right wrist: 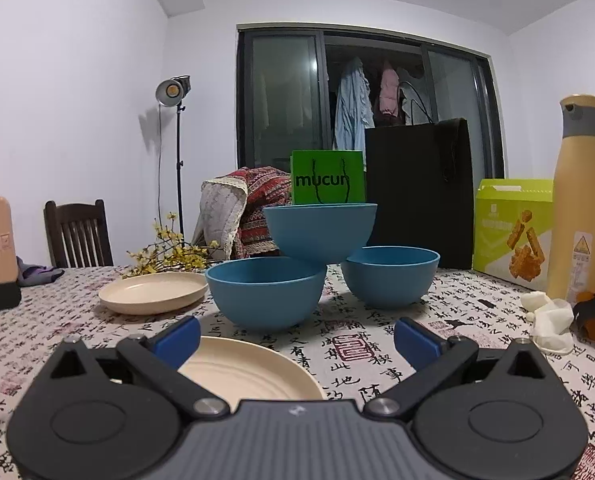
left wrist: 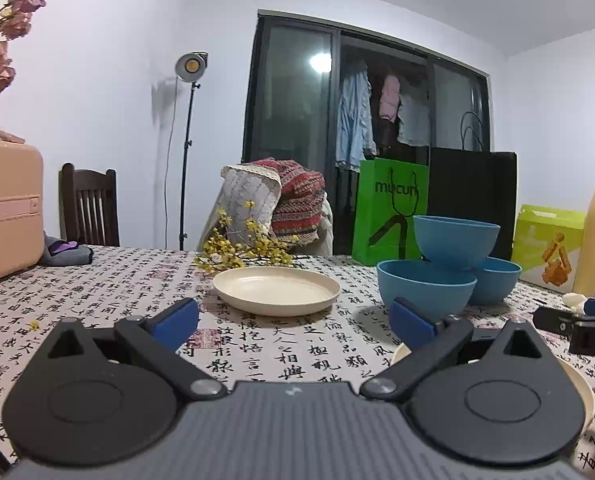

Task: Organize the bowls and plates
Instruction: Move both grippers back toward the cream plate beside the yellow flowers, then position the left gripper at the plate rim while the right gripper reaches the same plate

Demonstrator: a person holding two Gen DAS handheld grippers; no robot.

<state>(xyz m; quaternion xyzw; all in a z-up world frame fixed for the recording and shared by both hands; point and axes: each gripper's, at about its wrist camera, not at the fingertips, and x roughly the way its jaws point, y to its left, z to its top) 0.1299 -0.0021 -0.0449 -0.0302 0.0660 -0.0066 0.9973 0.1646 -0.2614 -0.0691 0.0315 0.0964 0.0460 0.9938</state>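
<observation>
While both your left gripper [left wrist: 293, 322] and right gripper [right wrist: 296, 338] hang spread and empty, lower the right squarely onto the near cream plate [right wrist: 249, 372] at lower centre, clear of the three-bowl pyramid [right wrist: 321, 232] above it

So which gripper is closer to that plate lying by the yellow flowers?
Left. The left gripper points straight at the plate, just ahead of it. The right gripper sits further right, over another plate.
</observation>
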